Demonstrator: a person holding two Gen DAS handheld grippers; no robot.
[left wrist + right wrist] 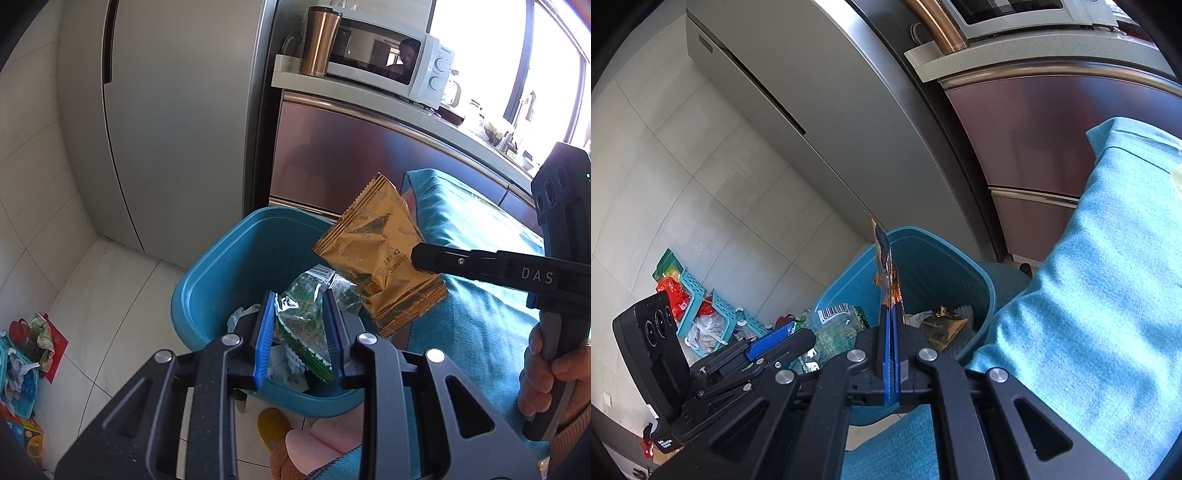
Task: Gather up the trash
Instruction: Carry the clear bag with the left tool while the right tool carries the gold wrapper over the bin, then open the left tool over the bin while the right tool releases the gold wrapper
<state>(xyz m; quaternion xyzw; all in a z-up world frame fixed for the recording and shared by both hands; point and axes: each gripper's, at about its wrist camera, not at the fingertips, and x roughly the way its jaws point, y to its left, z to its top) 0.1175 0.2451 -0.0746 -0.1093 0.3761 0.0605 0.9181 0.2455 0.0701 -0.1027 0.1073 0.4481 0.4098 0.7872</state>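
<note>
A grey fridge (173,122) fills the left wrist view from ten to twelve o'clock, with a teal cloth (476,295) at three o'clock and a blue bin (207,280) at the centre, already holding wrappers. The left gripper (299,317), at six o'clock, has its jaws partly closed on a clear green wrapper (303,306) just over the bin's mouth. The right gripper (421,256), reaching in from three o'clock, is clamped fully tight on a corner of a gold wrapper (373,251), which hangs above the bin's right rim.
</note>
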